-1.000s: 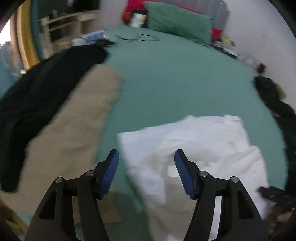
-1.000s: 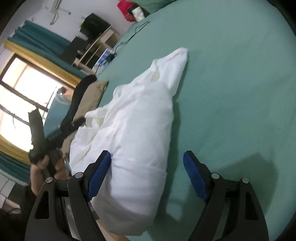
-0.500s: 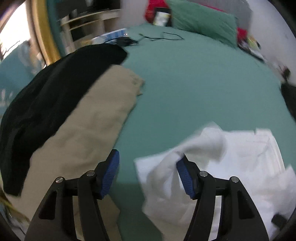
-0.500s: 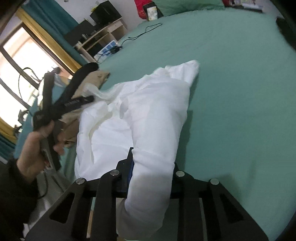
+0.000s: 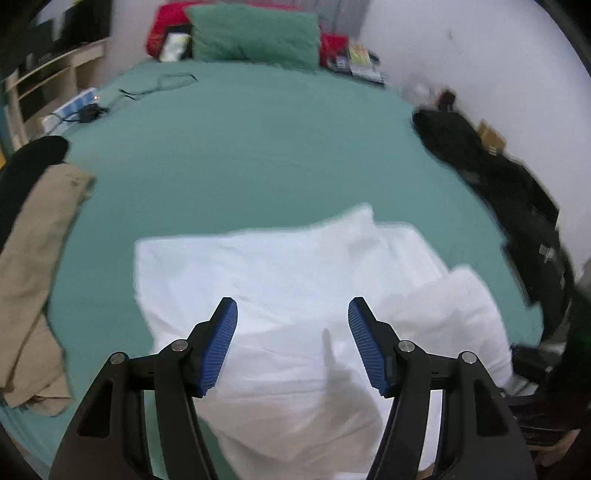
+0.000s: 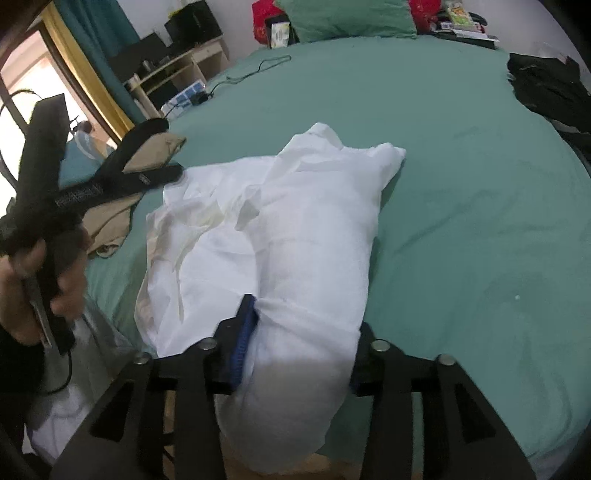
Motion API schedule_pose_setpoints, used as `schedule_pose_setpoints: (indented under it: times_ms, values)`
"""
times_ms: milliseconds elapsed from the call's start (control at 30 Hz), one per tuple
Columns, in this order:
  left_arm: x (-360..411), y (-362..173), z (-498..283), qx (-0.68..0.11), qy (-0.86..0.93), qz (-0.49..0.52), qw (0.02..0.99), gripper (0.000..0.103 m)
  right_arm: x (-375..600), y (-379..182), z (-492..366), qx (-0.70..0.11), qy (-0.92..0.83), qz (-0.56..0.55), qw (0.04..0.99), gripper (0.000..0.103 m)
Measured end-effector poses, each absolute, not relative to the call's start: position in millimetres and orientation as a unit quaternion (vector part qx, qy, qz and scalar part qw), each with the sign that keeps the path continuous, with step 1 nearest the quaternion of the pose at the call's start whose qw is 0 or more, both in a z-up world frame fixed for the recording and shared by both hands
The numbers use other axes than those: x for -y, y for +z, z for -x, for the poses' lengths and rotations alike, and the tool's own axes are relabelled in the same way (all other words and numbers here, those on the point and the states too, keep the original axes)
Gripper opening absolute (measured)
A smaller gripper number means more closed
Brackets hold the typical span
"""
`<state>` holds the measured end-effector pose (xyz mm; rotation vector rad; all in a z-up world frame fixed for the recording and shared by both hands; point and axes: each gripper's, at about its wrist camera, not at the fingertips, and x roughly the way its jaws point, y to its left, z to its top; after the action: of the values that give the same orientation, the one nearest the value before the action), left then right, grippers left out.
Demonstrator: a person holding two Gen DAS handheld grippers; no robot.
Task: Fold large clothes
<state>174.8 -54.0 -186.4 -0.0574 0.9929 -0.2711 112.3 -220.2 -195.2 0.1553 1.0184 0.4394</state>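
White cloth, a large white garment [image 6: 295, 229], lies bunched on the green bed sheet [image 6: 461, 184], near the foot edge and well apart from the green pillow [image 6: 343, 18] at the head. A second ago the right gripper [image 6: 299, 332] stood wide around the garment's near roll; half a second ago it had clamped down on it. Now its jaws are opening again, with a thick fold of the white cloth between them, the blue pad [image 6: 245, 325] on one side touching the fabric. Whether the pads press firmly or are letting go, I cannot tell for certain; the roll bulges over the jaws as though squeezed.

The left gripper [image 5: 291, 343] is wide and empty, as it was a second ago, but its view has changed: where the tan trousers [image 5: 40, 277] filled the space in front of it, it now hovers over the middle of the white garment, with the trousers off to the left of the garment. In the right wrist view the person's hand [image 6: 33, 280] holds that gripper up beside the garment, not touching it.

For the task, this reads as an early stage: the garment is crumpled, not flat, and both grippers are gathering on it, likely to spread it out before any fold.
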Motion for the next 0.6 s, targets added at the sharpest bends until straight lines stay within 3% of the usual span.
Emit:
schedule_pose_setpoints:
  times_ms: [267, 600]
  values:
    - [24.5, -222.2, -131.9, -0.543, -0.067, 0.011, 0.837, 0.066, 268.2, -197.9, -108.7, -0.453, 0.191, -0.153, 0.857, 0.068]
    - [-14.9, -200.8, -69.2, -0.547, -0.041, 0.057, 0.834, 0.066, 282.5, -202.7, -110.3, -0.44, 0.19, -0.193, 0.856, 0.069]
